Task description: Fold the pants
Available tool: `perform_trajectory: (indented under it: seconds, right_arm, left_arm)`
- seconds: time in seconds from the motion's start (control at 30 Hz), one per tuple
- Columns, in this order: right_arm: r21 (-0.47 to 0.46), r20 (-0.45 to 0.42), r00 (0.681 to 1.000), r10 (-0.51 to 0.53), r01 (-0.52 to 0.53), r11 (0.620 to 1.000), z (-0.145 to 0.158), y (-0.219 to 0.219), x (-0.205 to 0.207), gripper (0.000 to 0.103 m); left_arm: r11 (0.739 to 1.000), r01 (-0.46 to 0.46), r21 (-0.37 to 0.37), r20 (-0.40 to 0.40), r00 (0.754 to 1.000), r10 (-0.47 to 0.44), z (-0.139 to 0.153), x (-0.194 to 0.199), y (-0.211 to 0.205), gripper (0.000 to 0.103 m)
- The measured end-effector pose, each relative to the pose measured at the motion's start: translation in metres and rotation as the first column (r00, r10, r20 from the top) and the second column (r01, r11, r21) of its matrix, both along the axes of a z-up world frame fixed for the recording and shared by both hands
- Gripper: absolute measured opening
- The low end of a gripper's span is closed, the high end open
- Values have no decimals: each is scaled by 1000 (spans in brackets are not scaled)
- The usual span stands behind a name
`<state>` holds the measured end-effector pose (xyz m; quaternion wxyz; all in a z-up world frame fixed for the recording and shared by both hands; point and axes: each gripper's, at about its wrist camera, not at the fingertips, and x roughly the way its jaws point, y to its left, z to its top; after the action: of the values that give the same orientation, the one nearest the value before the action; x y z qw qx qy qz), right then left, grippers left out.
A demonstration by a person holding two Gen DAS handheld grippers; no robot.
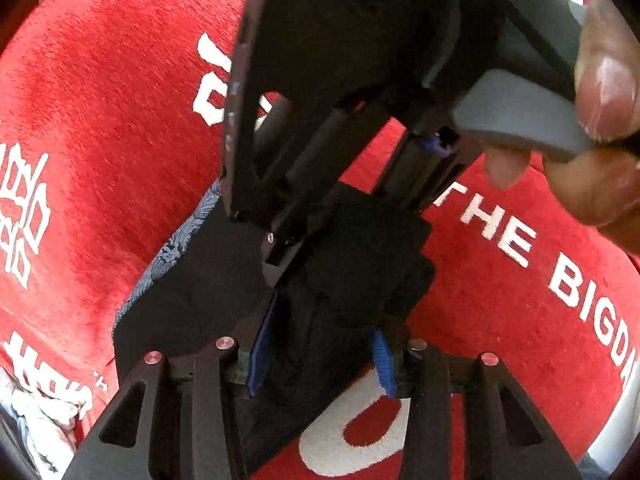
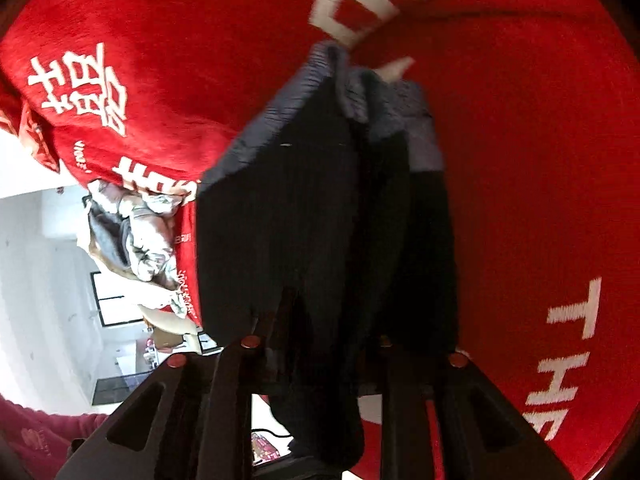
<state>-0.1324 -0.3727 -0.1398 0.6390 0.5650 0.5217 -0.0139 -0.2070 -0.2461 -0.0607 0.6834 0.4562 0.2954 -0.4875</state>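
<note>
The pants (image 1: 340,280) are dark, near black, with a grey-blue patterned band (image 1: 176,244) along one edge. In the left wrist view my left gripper (image 1: 320,360) is shut on a bunched fold of them between its blue pads (image 1: 260,344), above the red cloth. The right gripper's body (image 1: 340,80) and the hand holding it fill the top of that view. In the right wrist view my right gripper (image 2: 320,344) is shut on the pants (image 2: 320,220), which hang forward and hide its fingertips. The grey ribbed waistband (image 2: 360,92) is at the far end.
A red cloth (image 1: 100,120) with white lettering covers the surface in both views (image 2: 520,160). A crumpled pale garment (image 2: 132,236) lies at the cloth's left edge. Beyond that edge there is a white room with a dark-framed window (image 2: 116,300).
</note>
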Motion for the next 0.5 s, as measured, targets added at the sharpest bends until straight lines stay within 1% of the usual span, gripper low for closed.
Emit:
perform_trajectory:
  seconds: [0.03,0.07,0.1,0.13,0.2,0.23,0.27,0.3,0.33,0.37,0.4,0.43,0.47,0.5]
  right_arm:
    - [-6,3,1000,-2,2,1000,1,0,-2,30]
    - [-22,-1,1000,5,-5,1000,3,1,0,32]
    - [-37,-9,1000,14,-14,999,7,1,0,33]
    - [-63,-27,999,32,-33,997,10,2,1,34]
    - [-98,-53,997,54,-59,993,19,3,2,39]
    - [-121,-72,995,66,-74,990,24,5,4,43]
    - [-153,-101,992,79,-94,984,29,7,7,49]
    - [-186,-126,988,89,-111,976,32,11,11,52]
    - [-231,-159,982,102,-137,963,36,14,12,57]
    - [-280,-196,974,117,-170,945,38,20,13,63]
    - [-319,-231,964,129,-201,926,34,20,10,66]
    - [-368,-283,949,141,-244,897,34,26,12,73]
    - [-395,-313,939,144,-267,879,31,30,11,76]
    - [-404,-320,937,138,-266,875,26,29,6,76]
  left_arm:
    - [1000,1,7,1,1000,-1,1,2,1,61]
    - [1000,-2,12,-4,1000,2,2,2,3,68]
    - [1000,-8,15,-18,1000,8,6,6,5,73]
    - [1000,-14,14,-29,999,15,10,10,9,73]
    - [999,-25,20,-45,999,26,18,17,17,73]
    - [999,-38,24,-48,998,39,21,21,21,73]
    - [998,-51,28,-54,997,52,24,25,24,76]
    - [996,-81,32,-71,994,83,28,32,30,88]
    - [993,-113,30,-86,990,115,32,39,35,94]
    - [991,-132,28,-99,986,135,34,44,37,94]
    - [985,-170,30,-121,978,172,38,53,43,94]
    - [980,-198,36,-135,970,201,39,60,46,94]
    - [973,-228,44,-147,962,232,39,64,51,94]
    - [963,-262,56,-165,949,268,39,73,57,94]
